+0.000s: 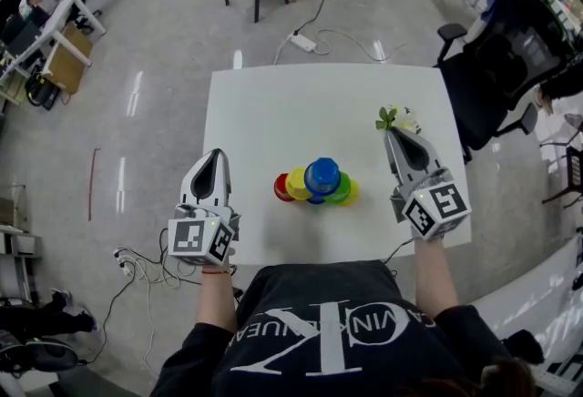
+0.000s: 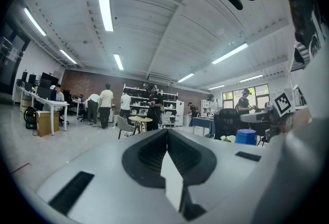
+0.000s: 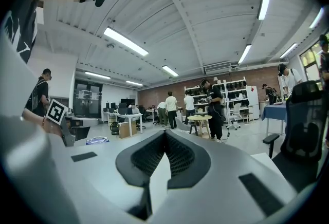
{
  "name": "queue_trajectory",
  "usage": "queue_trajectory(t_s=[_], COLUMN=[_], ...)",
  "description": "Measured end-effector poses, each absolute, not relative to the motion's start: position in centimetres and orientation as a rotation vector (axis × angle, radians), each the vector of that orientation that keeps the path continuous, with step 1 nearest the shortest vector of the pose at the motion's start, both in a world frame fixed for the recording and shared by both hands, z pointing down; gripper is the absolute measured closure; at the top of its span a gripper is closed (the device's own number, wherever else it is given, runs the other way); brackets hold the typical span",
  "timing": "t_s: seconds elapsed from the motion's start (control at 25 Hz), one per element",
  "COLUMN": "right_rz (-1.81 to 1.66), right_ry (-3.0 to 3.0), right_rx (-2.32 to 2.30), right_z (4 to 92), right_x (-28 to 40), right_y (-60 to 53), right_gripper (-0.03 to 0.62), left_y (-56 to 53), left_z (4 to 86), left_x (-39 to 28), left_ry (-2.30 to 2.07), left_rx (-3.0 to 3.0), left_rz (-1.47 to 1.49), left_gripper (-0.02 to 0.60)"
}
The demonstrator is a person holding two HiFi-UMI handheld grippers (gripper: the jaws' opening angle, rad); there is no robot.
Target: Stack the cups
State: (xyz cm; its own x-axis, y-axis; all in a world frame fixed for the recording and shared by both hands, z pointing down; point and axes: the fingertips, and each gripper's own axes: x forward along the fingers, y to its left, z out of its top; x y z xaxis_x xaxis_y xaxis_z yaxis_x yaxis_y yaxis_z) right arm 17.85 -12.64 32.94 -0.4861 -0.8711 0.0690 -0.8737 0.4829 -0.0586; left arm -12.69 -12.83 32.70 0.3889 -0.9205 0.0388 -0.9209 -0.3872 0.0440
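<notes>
**Head view.** The small, bright plastic cups [image 1: 316,183] sit bunched and touching near the middle of the white square table [image 1: 264,104]. The red cup [image 1: 281,188] is at the left, then a yellow cup [image 1: 298,184] and a green cup [image 1: 341,189], with another sliver of yellow showing at the far right. The blue cup [image 1: 322,175] sits on top of them. That fits either a heap you have already built or a cluster waiting to be nested into one column; the pictures don't settle which.

Your left gripper [image 1: 217,155] lies to the left of the cups and your right gripper [image 1: 390,133] to their right, both clear of them. The right gripper's tip is just beside a small green sprig [image 1: 390,118].

**Left gripper view.** The jaws meet at their tips with nothing between them. The blue cup [image 2: 247,136] shows off to the right, standing above the table edge.

**Right gripper view.** These jaws are also pressed together and empty. A blue rim [image 3: 96,140] shows low at the left, probably the same cup.

**Handling.** These look light, thin-walled and smooth. They are likely stiff enough to pinch but easy to squirt out of the pads or tip over. If you lift one, take it across the side wall near the rim with a gentle squeeze. The top cup looks likely to slide if its neighbours are nudged.
</notes>
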Motion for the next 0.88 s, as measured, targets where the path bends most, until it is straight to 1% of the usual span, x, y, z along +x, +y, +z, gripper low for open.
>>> queue_trajectory(t_s=[0.88], right_rz=[0.165], right_ry=[-2.698], right_rx=[1.552], right_z=[33.8], right_x=[17.9], right_y=[-13.2], right_gripper=[0.585], left_y=[-13.7], left_z=[33.0], left_x=[-12.9], left_ry=[-1.726], left_rx=[2.532], left_rz=[0.002], left_gripper=[0.577])
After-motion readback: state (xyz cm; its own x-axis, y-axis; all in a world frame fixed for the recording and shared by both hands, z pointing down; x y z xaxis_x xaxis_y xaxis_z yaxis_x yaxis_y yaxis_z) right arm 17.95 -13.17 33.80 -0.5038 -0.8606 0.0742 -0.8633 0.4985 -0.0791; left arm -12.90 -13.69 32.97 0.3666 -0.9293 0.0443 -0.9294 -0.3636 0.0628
